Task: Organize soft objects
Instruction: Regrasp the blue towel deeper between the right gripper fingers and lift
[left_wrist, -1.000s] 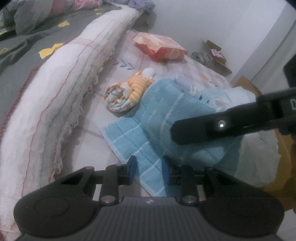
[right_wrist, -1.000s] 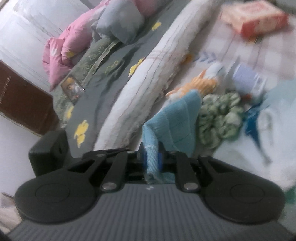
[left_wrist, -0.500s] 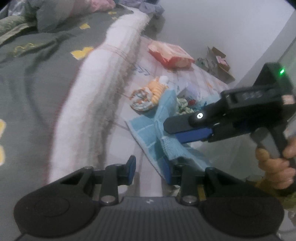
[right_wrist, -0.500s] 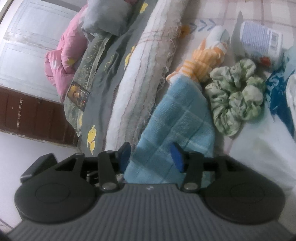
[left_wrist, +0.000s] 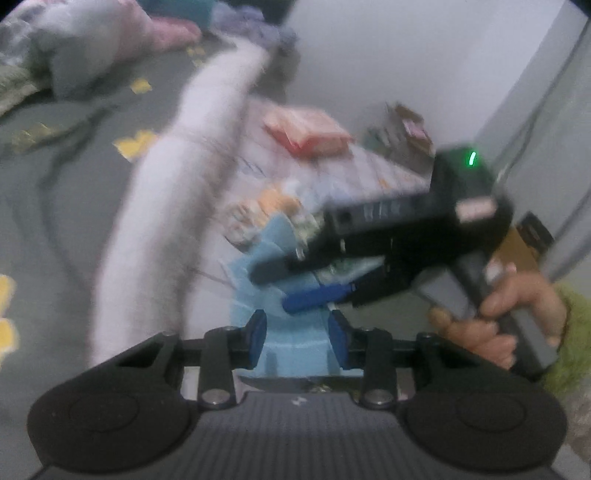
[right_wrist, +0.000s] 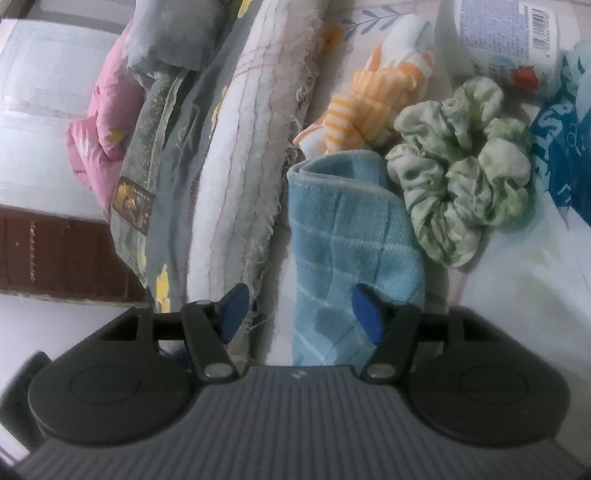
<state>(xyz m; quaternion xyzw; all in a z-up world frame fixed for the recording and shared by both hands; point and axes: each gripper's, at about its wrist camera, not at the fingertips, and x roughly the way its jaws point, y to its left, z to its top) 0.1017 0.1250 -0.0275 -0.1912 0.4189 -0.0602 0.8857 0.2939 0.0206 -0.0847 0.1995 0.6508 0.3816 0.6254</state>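
- The floor is far from sorted — beside the white quilt edge (right_wrist: 236, 192) the soft pieces lie mixed with hard clutter, so I judge you are early on: one piece folded at most, the rest untouched.
- The blue checked towel (right_wrist: 351, 236) is the thing in hand. In the right wrist view it sits at centre, running from 6 o'clock up toward 12, doubled over with a rolled fold at its top edge; its weave looks thick and limp, likely to sag if lifted by one corner.
- Your right gripper (right_wrist: 299, 310) has its jaws spread wide, the towel lying loose between them, not pinched.
- Your left gripper (left_wrist: 295, 341) has its jaws parted with towel between the pads; the blur leaves it unclear whether they touch the cloth.
- The green scrunchie (right_wrist: 461, 166) at 1 o'clock touches the towel's right edge — untouched so far.
- The orange striped cloth (right_wrist: 376, 107) at 12 o'clock lies knotted, just beyond the fold.
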